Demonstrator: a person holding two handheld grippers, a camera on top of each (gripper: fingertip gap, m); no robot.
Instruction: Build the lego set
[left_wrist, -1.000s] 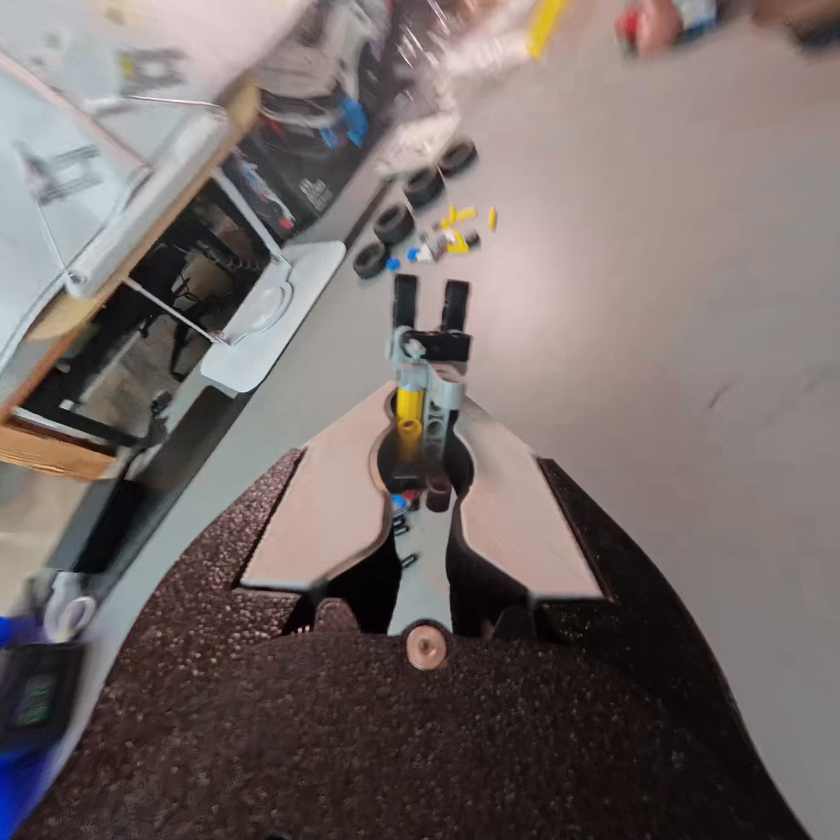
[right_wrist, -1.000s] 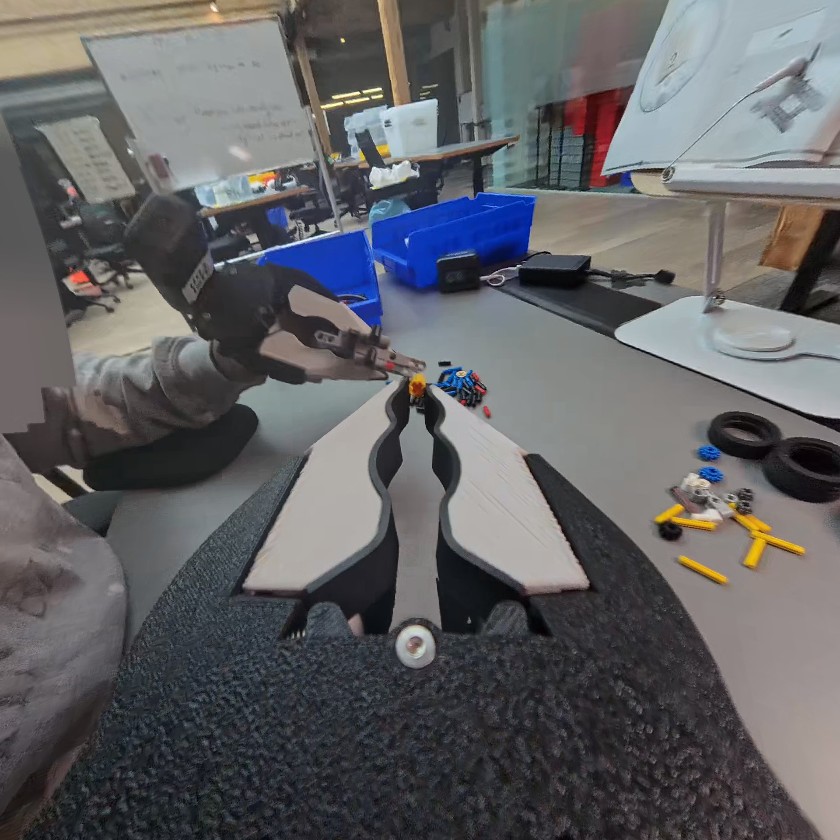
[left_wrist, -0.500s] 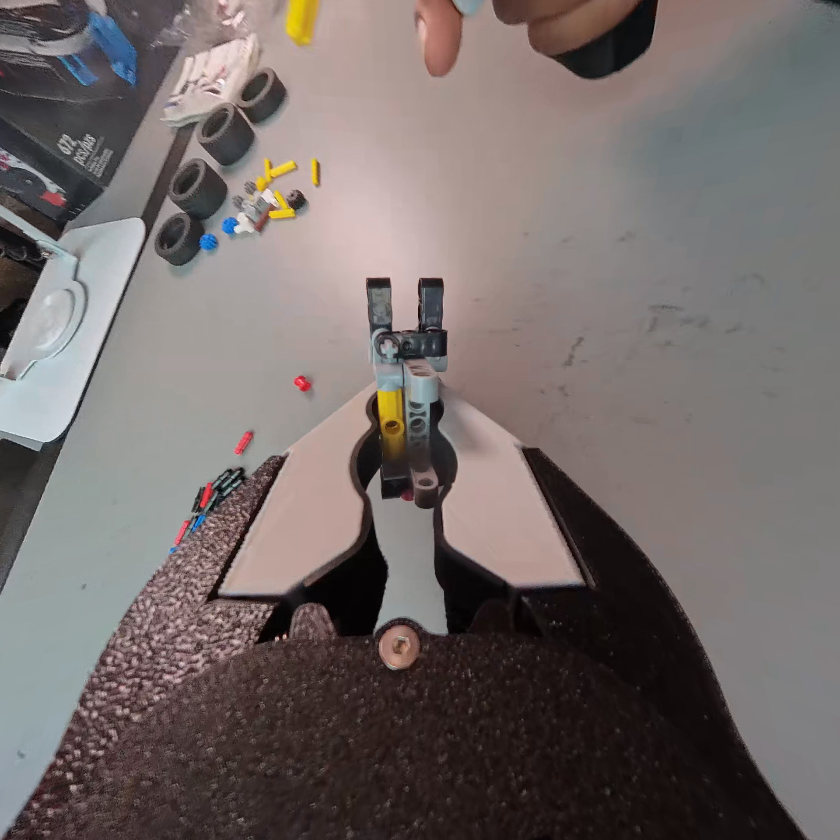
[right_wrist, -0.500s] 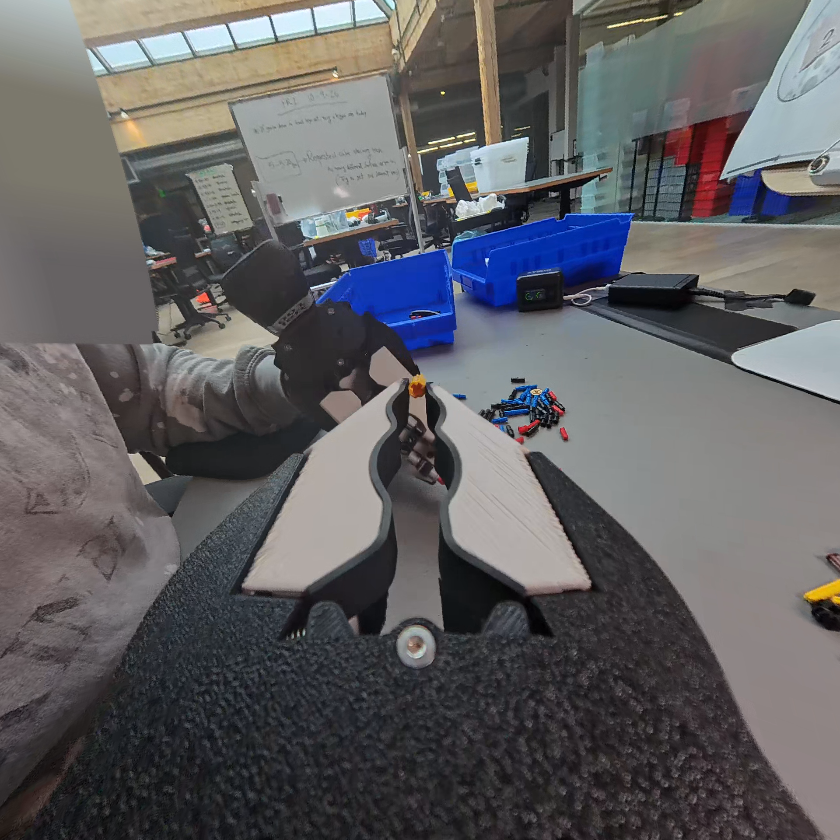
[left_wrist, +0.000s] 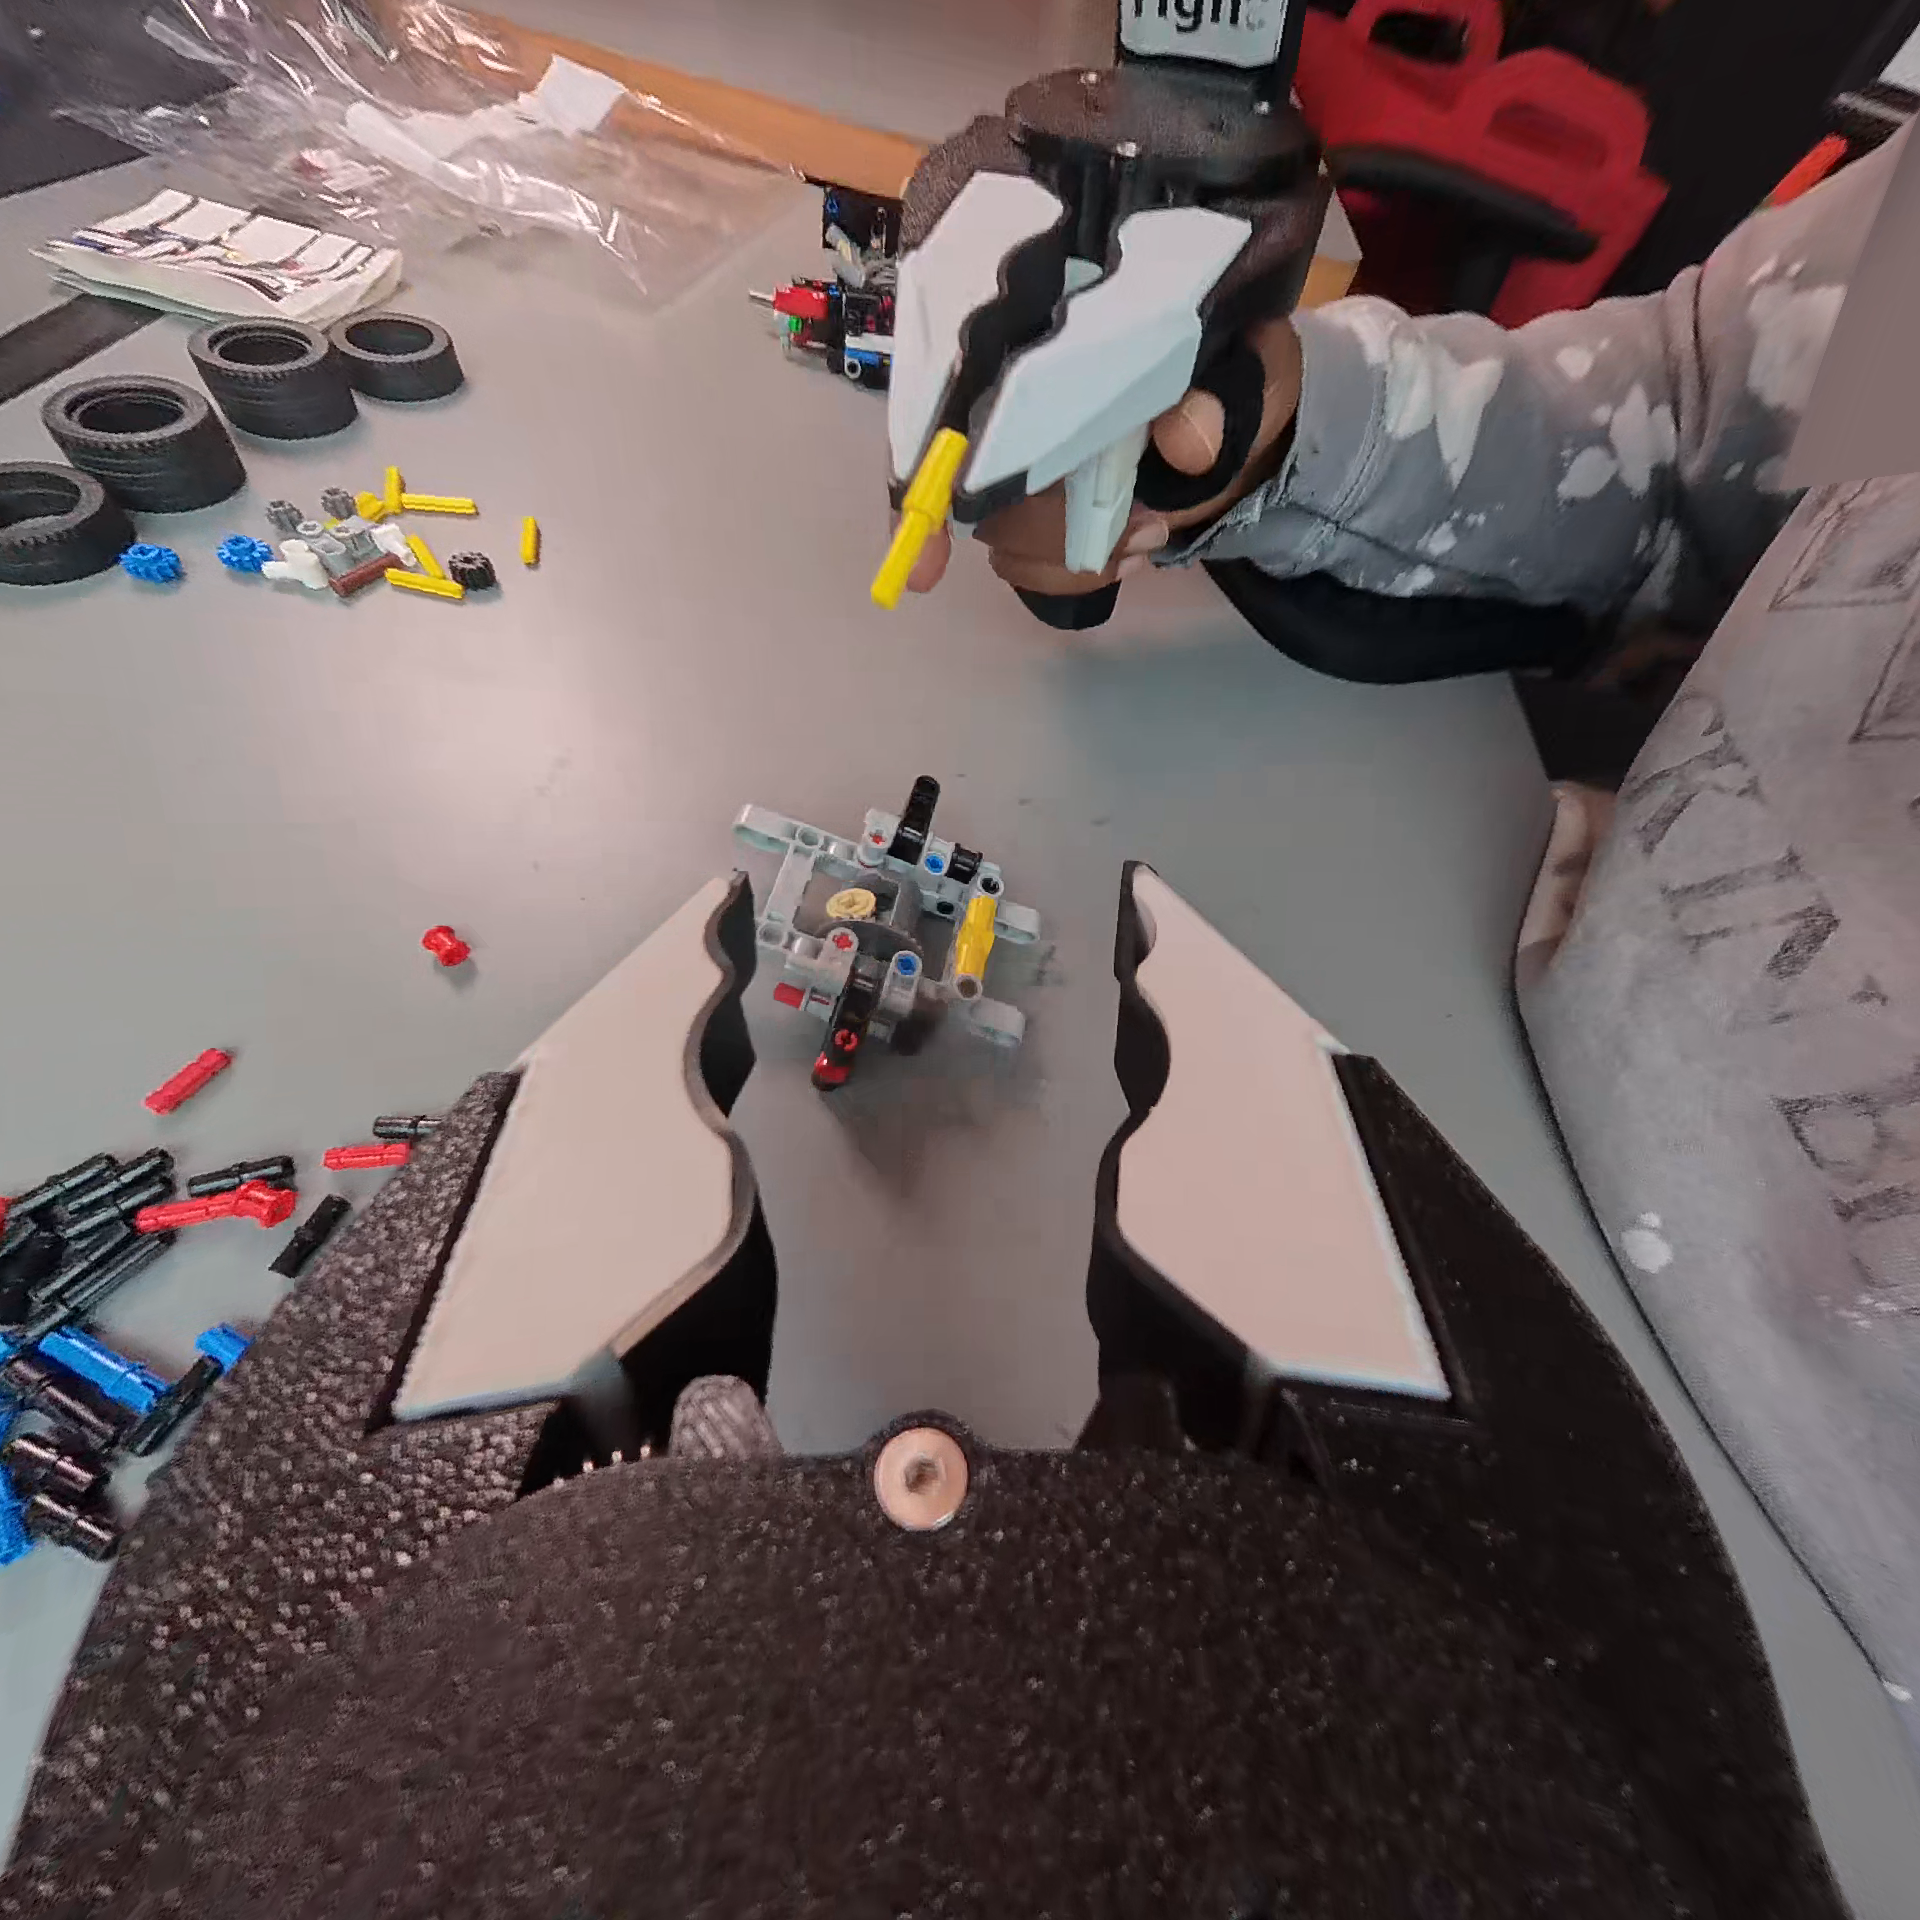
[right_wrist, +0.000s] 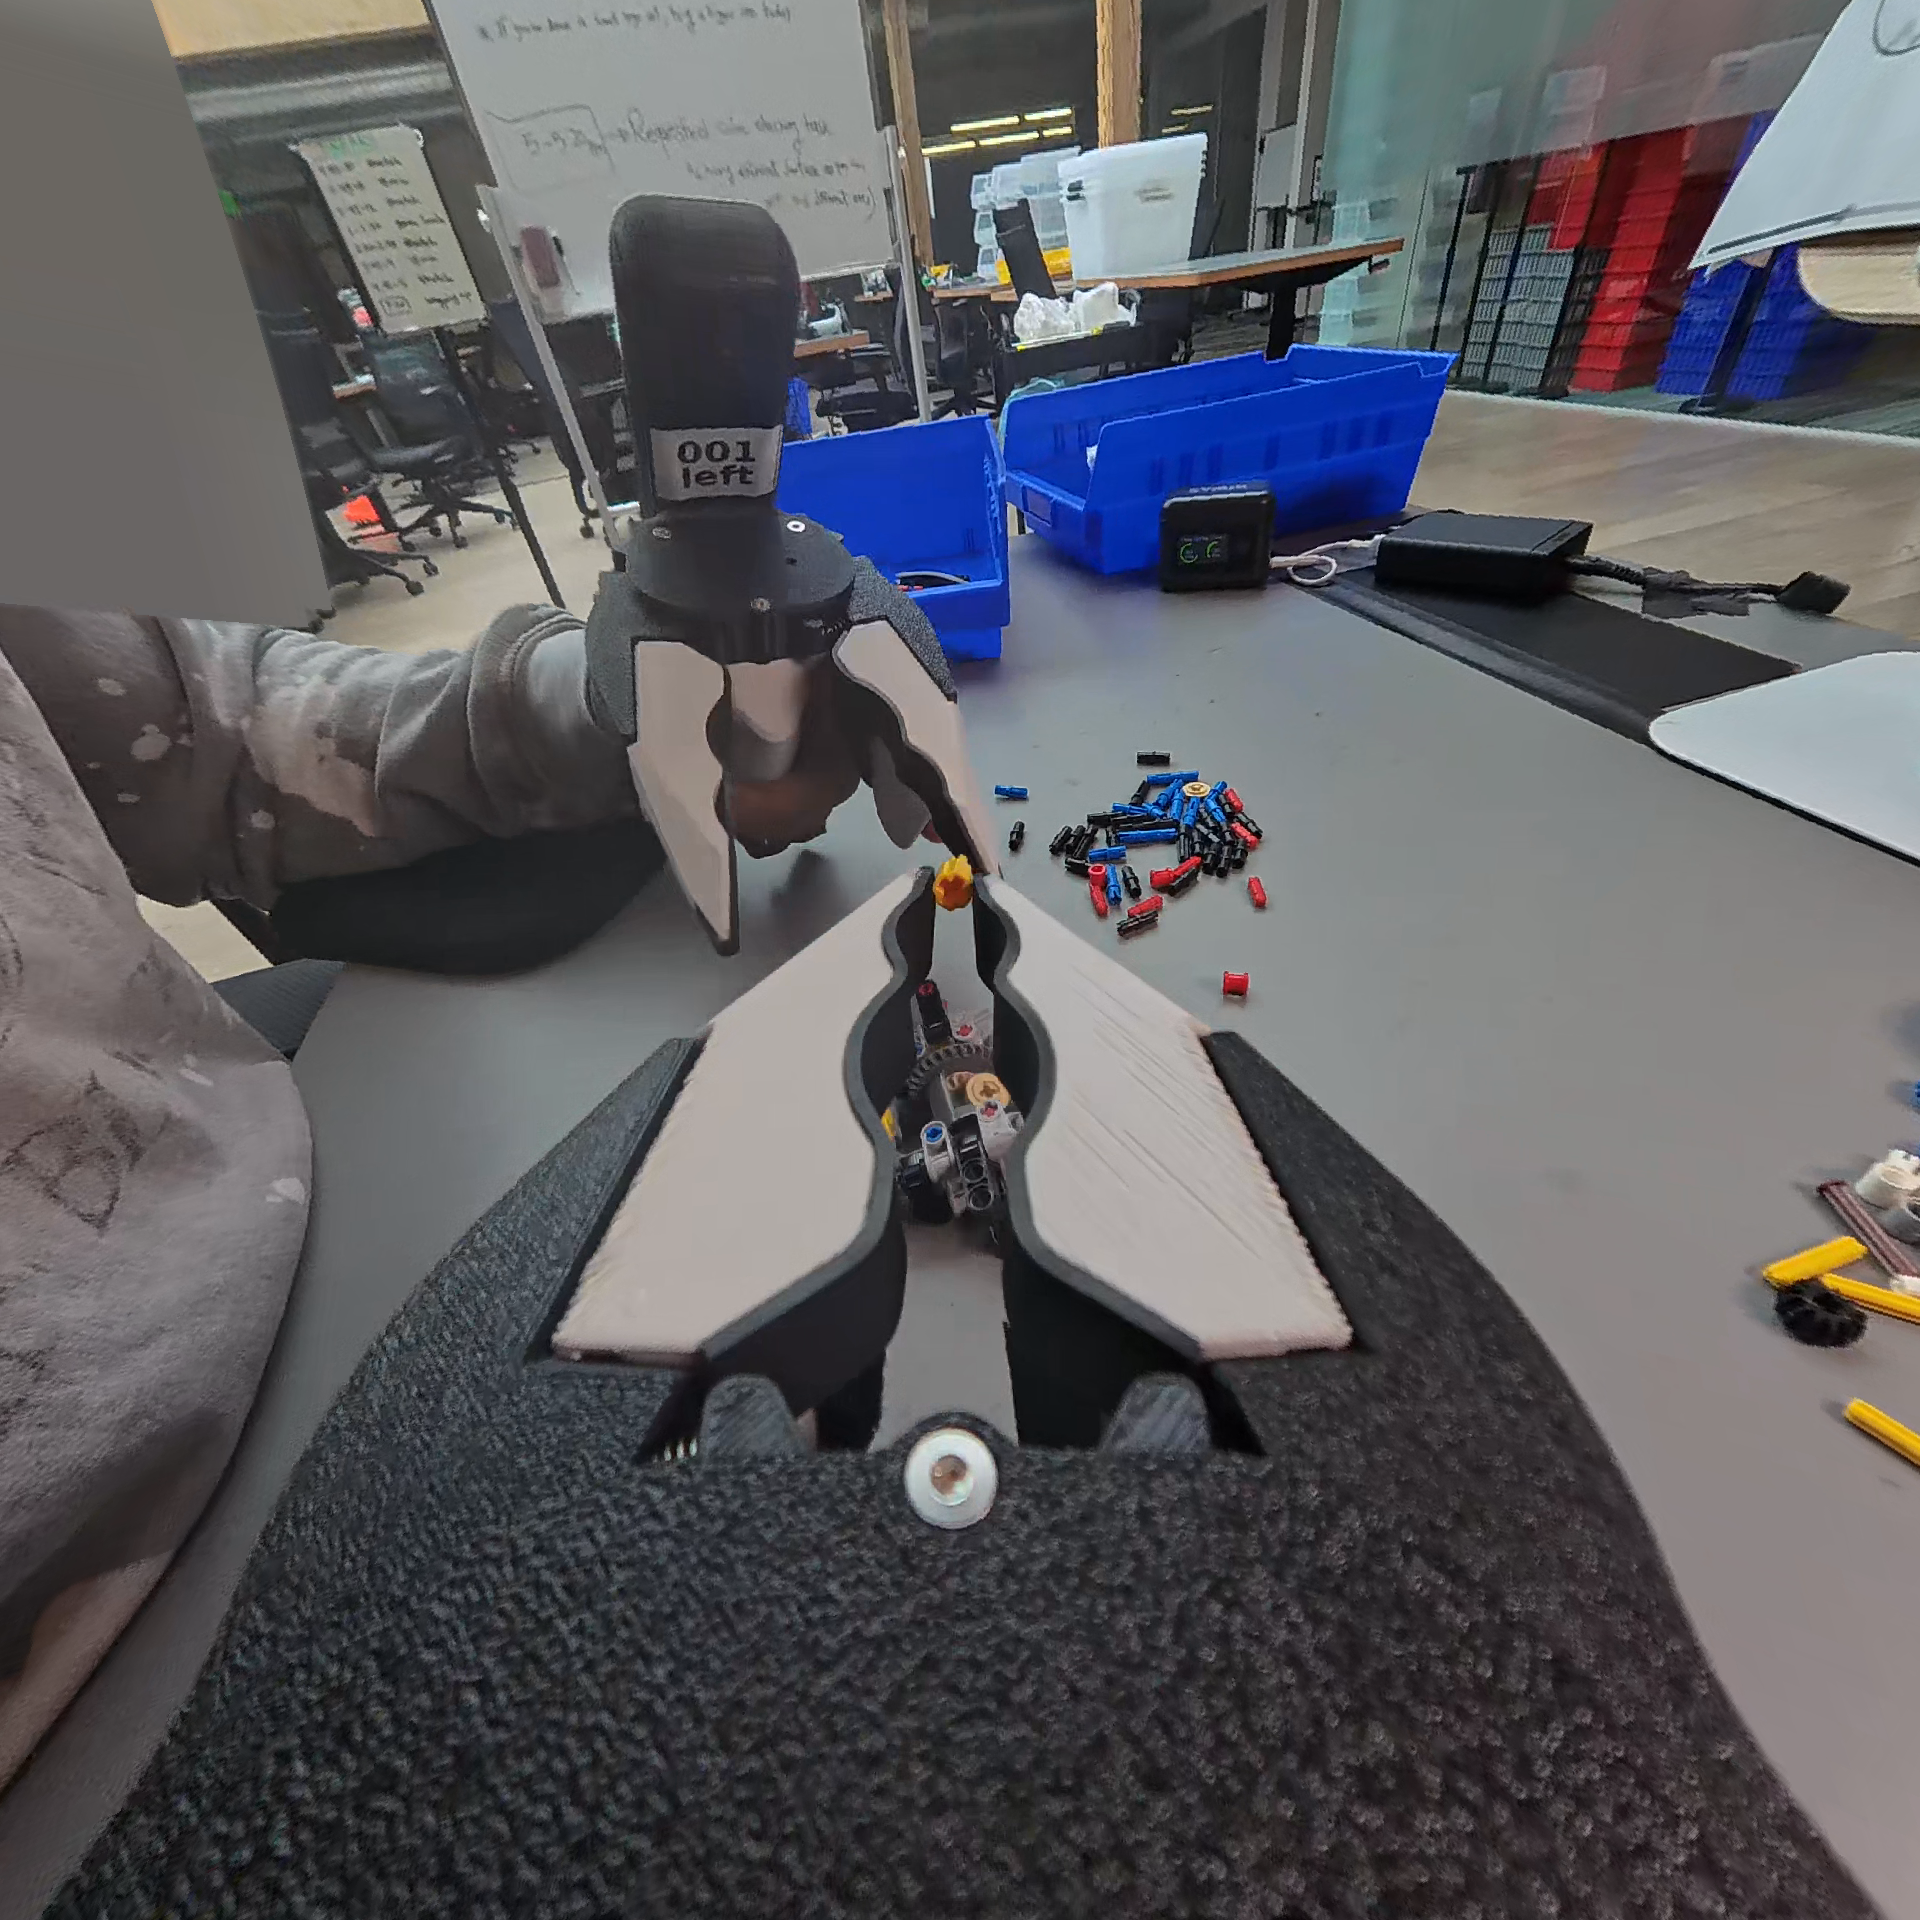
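The lego assembly (left_wrist: 891, 940) lies on the desk (left_wrist: 1247, 748) between your open left tool (left_wrist: 925, 904); your right tool (left_wrist: 940, 488) grips a yellow axle (left_wrist: 920, 516), which next needs aligning with a hole.

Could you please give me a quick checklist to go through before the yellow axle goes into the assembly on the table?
1. Right gripper shut on the yellow axle: ok.
2. Axle sticks out past the fingertips: ok.
3. Left gripper open, holding nothing: ok.
4. Lego assembly lies on the table between the left fingers, unheld: not ok for pushing a part in.
5. Axle lined up with its hole: cannot tell.
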